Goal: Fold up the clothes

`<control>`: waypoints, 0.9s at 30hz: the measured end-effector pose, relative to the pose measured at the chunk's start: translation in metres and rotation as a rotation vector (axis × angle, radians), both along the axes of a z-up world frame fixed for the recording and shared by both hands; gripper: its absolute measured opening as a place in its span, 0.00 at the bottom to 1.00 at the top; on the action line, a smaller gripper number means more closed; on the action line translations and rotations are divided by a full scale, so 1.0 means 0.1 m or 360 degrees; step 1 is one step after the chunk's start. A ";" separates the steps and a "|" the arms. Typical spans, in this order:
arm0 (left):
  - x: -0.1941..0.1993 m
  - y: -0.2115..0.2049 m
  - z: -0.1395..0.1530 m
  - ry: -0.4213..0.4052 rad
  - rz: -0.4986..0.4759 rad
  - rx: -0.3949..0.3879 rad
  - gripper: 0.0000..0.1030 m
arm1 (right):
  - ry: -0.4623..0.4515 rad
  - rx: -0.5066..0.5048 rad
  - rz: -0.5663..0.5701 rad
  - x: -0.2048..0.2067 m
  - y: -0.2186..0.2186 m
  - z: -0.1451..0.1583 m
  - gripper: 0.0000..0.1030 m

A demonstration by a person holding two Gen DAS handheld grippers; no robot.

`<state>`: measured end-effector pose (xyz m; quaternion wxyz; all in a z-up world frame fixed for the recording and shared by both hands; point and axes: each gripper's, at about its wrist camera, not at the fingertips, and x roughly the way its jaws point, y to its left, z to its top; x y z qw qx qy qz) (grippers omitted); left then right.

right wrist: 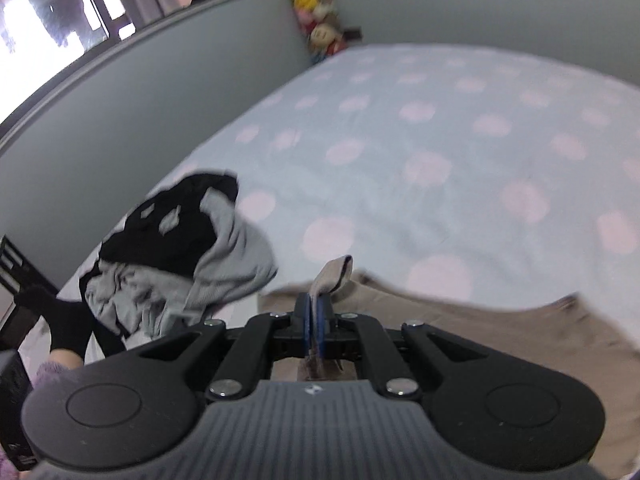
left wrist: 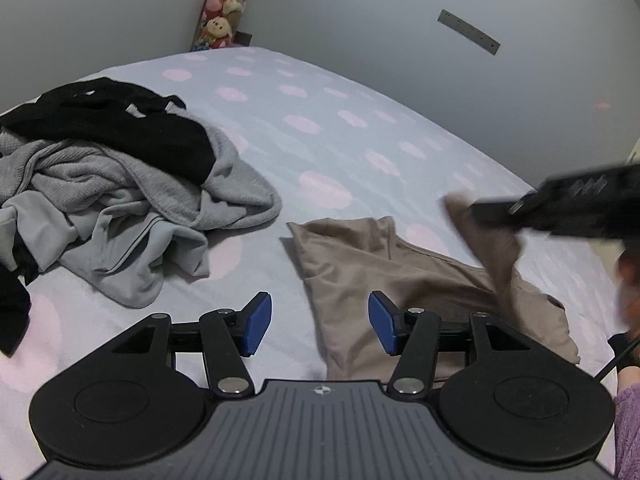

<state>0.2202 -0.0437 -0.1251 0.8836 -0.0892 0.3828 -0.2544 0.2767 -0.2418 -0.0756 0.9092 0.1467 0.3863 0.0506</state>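
The left tongs (left wrist: 320,322) are right by the camera, and their two blue pads are wide apart with nothing between them. They hang low over the near edge of the brown top (left wrist: 384,280), which lies on the bed (left wrist: 360,128) with pink spots. The brown top runs from its near edge by the left tongs away to the right, so its long way goes across to the right side. The right tongs (right wrist: 315,322) are squeezed tight on a bit of that same brown top (right wrist: 480,336), and a strip of it sticks up past the pads. In the left view that pinched bit is lifted off the bed, and it looks blurry, so I think it is moving. The rest of the top lies flat but bumpy. The right tongs have the far right part, and the left tongs are nearer to the near left edge, so I think that edge is theirs to grab. To the left there is a messy pile of clothes (left wrist: 120,184), grey ones with a black one on top, well apart from the brown top and not folded
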 end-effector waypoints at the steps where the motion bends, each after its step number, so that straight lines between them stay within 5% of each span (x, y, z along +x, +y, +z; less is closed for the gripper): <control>1: 0.02 0.01 -0.01 0.0010 0.0006 0.0000 0.50 | 0.0022 0.0010 0.0014 0.04 0.05 -0.10 0.04; 8: 0.07 -0.01 -0.01 0.0037 0.0009 -0.0006 0.50 | 0.0182 0.0087 0.0065 0.15 0.22 -0.70 0.11; 15: 0.07 -0.19 -0.03 0.0078 -0.0028 -0.0052 0.50 | 0.0123 0.0122 0.0052 -0.07 0.01 -0.53 0.29; 24: 0.13 -0.66 -0.17 0.0029 -0.0111 0.0088 0.48 | 0.0072 -0.0032 -0.0269 -0.86 -1.21 -0.16 0.33; 27: 0.21 -0.80 -0.22 0.0010 -0.0120 0.0168 0.34 | 0.0093 -0.0075 -0.0433 -1.07 -1.75 -0.12 0.33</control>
